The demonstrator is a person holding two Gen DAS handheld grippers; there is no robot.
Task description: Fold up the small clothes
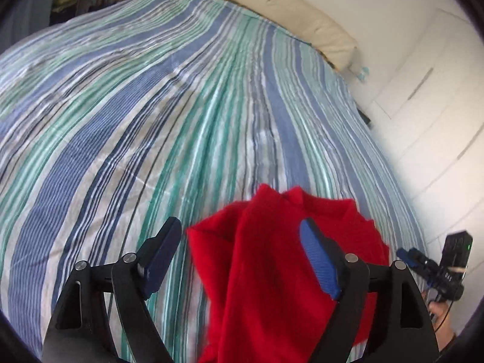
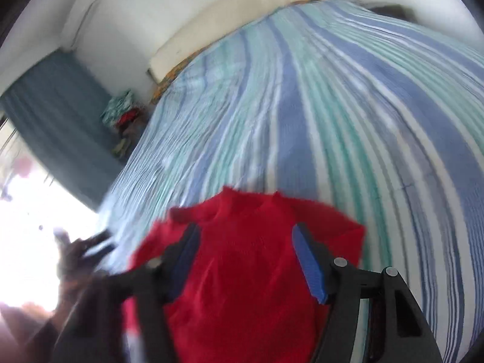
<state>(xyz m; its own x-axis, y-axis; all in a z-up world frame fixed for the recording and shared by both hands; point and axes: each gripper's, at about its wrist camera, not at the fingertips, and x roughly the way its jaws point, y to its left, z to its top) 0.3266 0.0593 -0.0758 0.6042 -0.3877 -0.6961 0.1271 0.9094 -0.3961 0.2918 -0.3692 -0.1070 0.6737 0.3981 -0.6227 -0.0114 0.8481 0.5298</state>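
Note:
A small red knitted garment [image 1: 272, 272] lies bunched on the striped bedcover [image 1: 151, 121], near its front edge. My left gripper [image 1: 239, 222] hovers over the garment's left part, jaws wide apart; neither blue pad [image 1: 319, 263] presses the cloth. The right wrist view, blurred, shows the same red garment [image 2: 242, 272] with its neck opening pointing away. My right gripper [image 2: 245, 227] stands open above it, the cloth showing between its fingers without being pinched. The right gripper's body [image 1: 447, 266] and the hand holding it also show at the left wrist view's right edge.
The striped bedcover [image 2: 332, 106] stretches far ahead of both grippers. A cream pillow [image 1: 272, 3] lies along the bed's far end. A pile of mixed clothes [image 2: 124, 115] sits beside the bed by a teal curtain [image 2: 60, 115]. White panelled wall [image 1: 438, 106] borders the right side.

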